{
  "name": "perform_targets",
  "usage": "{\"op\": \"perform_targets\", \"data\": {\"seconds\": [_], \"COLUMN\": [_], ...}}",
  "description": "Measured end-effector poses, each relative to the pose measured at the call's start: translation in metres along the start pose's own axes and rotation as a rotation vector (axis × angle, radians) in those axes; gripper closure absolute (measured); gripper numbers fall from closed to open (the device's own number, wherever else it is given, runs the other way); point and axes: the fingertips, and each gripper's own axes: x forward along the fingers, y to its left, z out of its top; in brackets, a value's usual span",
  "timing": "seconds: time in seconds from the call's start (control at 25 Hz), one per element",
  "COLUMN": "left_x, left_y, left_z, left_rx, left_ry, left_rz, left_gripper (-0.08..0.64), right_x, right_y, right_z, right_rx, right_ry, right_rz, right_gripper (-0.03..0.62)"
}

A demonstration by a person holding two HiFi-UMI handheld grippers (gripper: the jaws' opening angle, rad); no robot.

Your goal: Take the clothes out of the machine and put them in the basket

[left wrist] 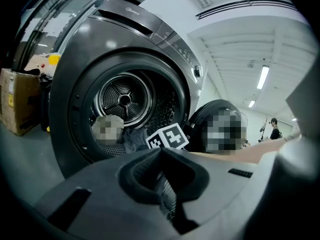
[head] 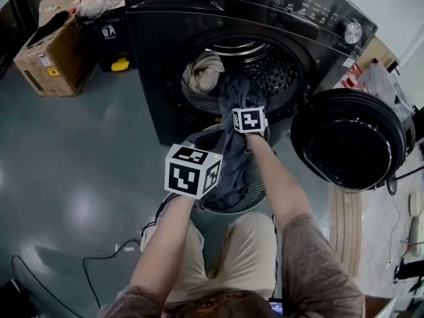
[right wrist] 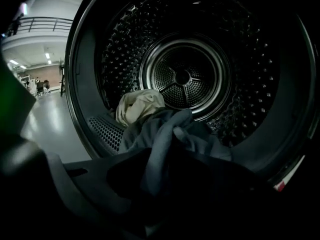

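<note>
**Spotter:** Where's the load?

**Operator:** A slate-grey soft garment (right wrist: 165, 134) is heaped on the lower lip of the drum mouth (head: 199, 101) and trails out and down from it. My right gripper (right wrist: 155, 184) is at that mouth. Its jaws are clamped on a fold of the garment, and cloth runs straight between them.

**Spotter:** And the left?

**Operator:** The left gripper (left wrist: 162, 184) hangs below and outside the mouth, pointing back at it. Its jaws are drawn together. A ribbed strip shows at the seam, but I can't say whether it's cloth or pad.

**Spotter:** The basket?

**Operator:** A pale round perforated basket (head: 255, 194) sits on the floor directly under the mouth, and the garment's tail is already draped into it. A cream crumpled cloth (right wrist: 137, 106) lies deeper in, left of the grey one.

**Spotter:** What's the plan for the pull?

**Operator:** As I judge it, I draw the right gripper back and down from the mouth. I keep the pinch firm until the whole bunch clears the lip, then release over the basket. The risks are the fold slipping, or the grey one dragging the cream one out onto the floor. The round dark door (head: 348, 138) stands open to the right of the mouth, clear of the path.
</note>
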Motion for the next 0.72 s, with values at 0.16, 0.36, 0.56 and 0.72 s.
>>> {"op": "perform_targets", "data": {"seconds": [0.16, 0.36, 0.56, 0.72], "left_x": [-0.003, -0.005, 0.002, 0.008], "left_y": [0.003, 0.005, -0.005, -0.007], "left_z": [0.0, -0.001, -0.003, -0.005], "left_rx": [0.028, -0.001, 0.01, 0.03], "left_ry": [-0.002, -0.009, -0.002, 0.009], "left_rz": [0.026, 0.028, 0.008, 0.019], "left_gripper": [0.555, 0.555, 0.555, 0.555], "right_x": [-0.031, -0.086, -0.138, -0.169], "right_y": [0.023, 0.046, 0.06, 0.078], "right_z": [0.011, -0.001, -0.038, -0.07], "right_rx": [0.027, -0.049, -0.031, 0.002], "right_ry": [-0.092, -0.125, -0.106, -0.094], "right_rz": [0.128, 0.251, 0.323, 0.371], "right_gripper": [0.569, 0.571, 0.571, 0.571]}}
